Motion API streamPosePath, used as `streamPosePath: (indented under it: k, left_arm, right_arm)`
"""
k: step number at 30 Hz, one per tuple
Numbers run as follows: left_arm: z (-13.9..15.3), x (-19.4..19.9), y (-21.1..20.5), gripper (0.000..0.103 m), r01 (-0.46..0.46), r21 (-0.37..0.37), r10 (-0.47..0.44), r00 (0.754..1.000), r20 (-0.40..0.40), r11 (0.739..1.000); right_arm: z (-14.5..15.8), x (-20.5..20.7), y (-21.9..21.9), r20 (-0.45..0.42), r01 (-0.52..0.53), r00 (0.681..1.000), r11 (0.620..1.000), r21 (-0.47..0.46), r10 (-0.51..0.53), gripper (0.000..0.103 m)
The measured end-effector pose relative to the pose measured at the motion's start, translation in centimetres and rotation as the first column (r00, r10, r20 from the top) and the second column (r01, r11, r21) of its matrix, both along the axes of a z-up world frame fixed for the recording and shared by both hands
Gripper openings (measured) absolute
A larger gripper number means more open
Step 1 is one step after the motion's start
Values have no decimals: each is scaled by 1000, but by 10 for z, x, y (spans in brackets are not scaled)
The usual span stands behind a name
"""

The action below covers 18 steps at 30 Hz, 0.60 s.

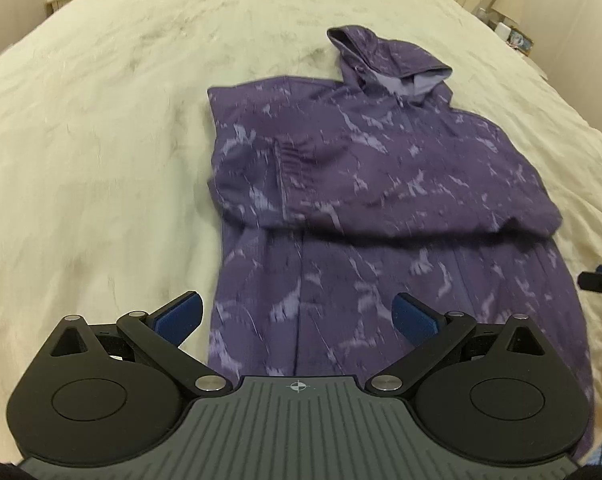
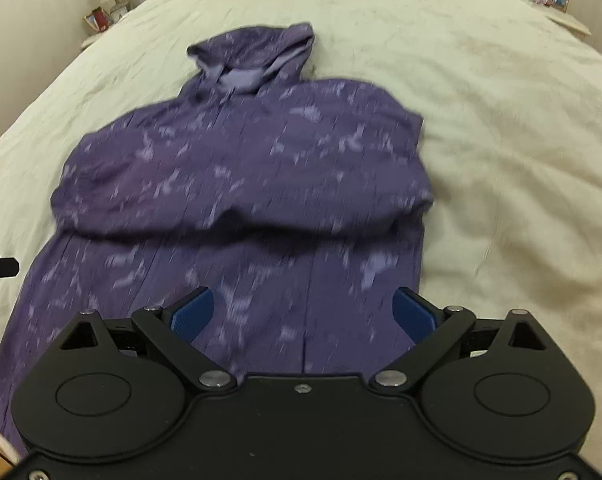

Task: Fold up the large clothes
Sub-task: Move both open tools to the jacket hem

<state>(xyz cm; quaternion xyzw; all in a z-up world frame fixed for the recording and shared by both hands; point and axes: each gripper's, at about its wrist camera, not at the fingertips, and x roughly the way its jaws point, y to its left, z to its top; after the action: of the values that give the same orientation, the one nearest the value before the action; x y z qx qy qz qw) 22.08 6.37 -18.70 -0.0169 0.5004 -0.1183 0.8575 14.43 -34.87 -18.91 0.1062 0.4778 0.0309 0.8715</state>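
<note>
One purple hooded garment (image 1: 373, 184) on one cream bedspread (image 1: 101, 160), two hand-held grippers (image 1: 297, 320) (image 2: 305, 316) both wide and empty

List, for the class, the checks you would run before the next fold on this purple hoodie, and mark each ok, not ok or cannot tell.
1. Left gripper open, nothing between its fingers: ok.
2. Right gripper open and empty: ok.
3. Sleeves of the purple hoodie folded in across the chest: ok.
4. Lower half of the hoodie flat on the cream bedspread: ok, only light creases.
5. Hood lying flat: not ok, it stands puffed open.
6. Hem edge nearest the grippers straight: cannot tell, hidden behind the gripper bodies.
</note>
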Motion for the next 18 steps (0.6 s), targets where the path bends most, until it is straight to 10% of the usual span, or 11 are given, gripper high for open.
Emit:
streamPosePath:
  k: [10,13,18]
  left_arm:
    - [32,72,-23,101,55,9,-55,996,74,998]
    - [37,119,-42,78,47,38,-50,995,91,998]
    - [35,207,-71,72,53,-1,-53,993,105,999]
  right_arm:
    - [19,61,0,56,-61,997,998,9,61,101]
    - [27,105,-5,93,-77,993,997,21,74,101]
    - [33,189,-13,137,-87,988,994,71,77,101]
